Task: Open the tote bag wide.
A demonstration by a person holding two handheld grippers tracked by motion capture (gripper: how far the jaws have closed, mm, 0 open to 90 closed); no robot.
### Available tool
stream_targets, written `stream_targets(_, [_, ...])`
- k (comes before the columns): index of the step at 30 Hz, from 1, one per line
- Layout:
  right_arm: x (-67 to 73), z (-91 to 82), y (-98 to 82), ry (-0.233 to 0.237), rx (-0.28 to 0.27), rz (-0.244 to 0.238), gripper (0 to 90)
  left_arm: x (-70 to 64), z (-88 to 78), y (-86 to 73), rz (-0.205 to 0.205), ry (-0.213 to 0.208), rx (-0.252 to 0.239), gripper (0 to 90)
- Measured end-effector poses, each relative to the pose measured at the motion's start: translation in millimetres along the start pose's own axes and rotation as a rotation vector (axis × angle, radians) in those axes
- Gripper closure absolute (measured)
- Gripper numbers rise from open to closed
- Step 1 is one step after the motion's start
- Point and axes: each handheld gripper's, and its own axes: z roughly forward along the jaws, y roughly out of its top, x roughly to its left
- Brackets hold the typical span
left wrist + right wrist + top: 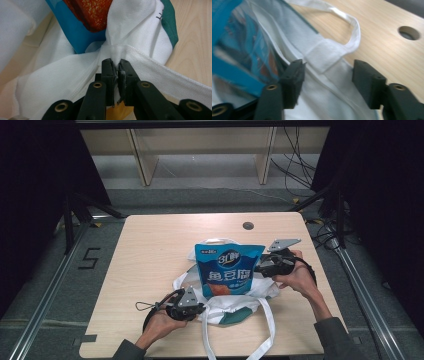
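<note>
My left gripper [115, 65] has its fingers clamped on the white tote bag [62, 75]; my right gripper [327, 72], fingers apart, straddles its rim beside the blue snack pouch [229, 268] standing inside. Unsupported, the pouch may topple onto the tabletop [150, 250].

Left hand-held gripper [192, 309] near the desk's front edge, forearm in from below, jaws clamped tight on a pinch of white cloth. Right hand-held gripper [263, 266] toward the desk's right edge, pointing left, jaws wide apart, gripping nothing.
</note>
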Motion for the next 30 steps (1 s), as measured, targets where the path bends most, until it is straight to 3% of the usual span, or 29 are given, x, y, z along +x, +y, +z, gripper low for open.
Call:
stream_targets(1, [1.4, 6.0, -0.5, 0.024, 0.003, 0.032, 38.1, 1.5, -1.3, 0.4, 0.011, -0.003, 0.007, 82.7])
stream_targets(3, [2.7, 18.0, -2.6, 0.033, 0.045, 0.005, 38.9, 1.5, -2.0, 0.6, 0.030, 0.007, 0.012, 82.7])
stream_targets(4, [5.9, 25.3, -4.8, 0.016, 0.032, -0.017, 45.3, 0.0, -2.0, 0.7, 0.031, 0.011, 0.010, 82.7])
stream_targets(5, [6.5, 28.3, -5.1, -0.008, 0.072, -0.059, 53.5, -1.2, -1.7, 0.6, 0.024, 0.006, 0.002, 82.6])
stream_targets(7, [4.6, 35.1, -4.3, -0.015, 0.093, -0.034, 67.6, -1.6, -2.5, 0.3, 0.034, 0.006, 0.009, 82.9])
stream_targets(9, [2.5, 37.9, -2.1, -0.038, 0.076, -0.014, 78.3, -1.7, -4.5, -0.7, 0.065, 0.008, 0.038, 83.8])
stream_targets(11, [-2.5, 37.8, 2.9, -0.076, 0.003, 0.021, 81.4, -6.3, -3.9, -3.6, 0.060, -0.009, 0.027, 85.0])
stream_targets(12, [-4.6, 37.0, 5.1, -0.072, 0.009, 0.046, 81.7, -5.8, -4.1, -5.0, 0.081, -0.005, 0.044, 85.4])
stream_targets(14, [-9.4, 42.8, 5.4, -0.081, 0.006, 0.127, 82.1, -7.0, -4.4, -7.8, 0.072, -0.011, 0.042, 86.0])
stream_targets(16, [-15.1, 59.2, -4.6, -0.083, 0.054, 0.176, 82.6, -8.4, -4.3, -8.6, 0.066, -0.020, 0.037, 86.4])
stream_targets(17, [-17.5, 69.2, -11.2, -0.080, 0.044, 0.188, 82.8, -7.6, -4.9, -8.5, 0.078, -0.013, 0.047, 86.4])
stream_targets(19, [-18.1, 73.4, -13.9, -0.071, 0.060, 0.220, 82.8, -7.5, -5.5, -8.0, 0.063, -0.018, 0.043, 85.9])
stream_targets(21, [-18.4, 71.1, -11.5, -0.082, 0.060, 0.164, 82.3, -7.4, -7.6, -6.4, 0.025, -0.035, 0.023, 83.1])
stream_targets(23, [-16.4, 64.4, -9.1, -0.068, 0.063, 0.217, 78.4, -5.3, -16.7, -2.2, -0.025, -0.053, -0.028, 71.4])
stream_targets(25, [-17.9, 56.8, -9.4, -0.059, -0.005, 0.270, 67.0, -1.2, -30.6, 5.2, -0.090, -0.051, -0.091, 59.6])
stream_targets(27, [-18.5, 40.1, -5.4, -0.062, 0.006, 0.273, 59.7, 3.6, -46.8, 15.1, -0.106, -0.045, -0.146, 56.4])
stream_targets(29, [-15.4, 20.6, -2.4, -0.056, -0.025, 0.258, 56.9, 10.1, -62.0, 25.4, -0.099, 0.001, -0.171, 56.3])
stream_targets(30, [-12.2, 10.4, -2.4, -0.061, -0.046, 0.251, 56.5, 15.4, -68.6, 31.6, -0.086, 0.051, -0.172, 56.4])
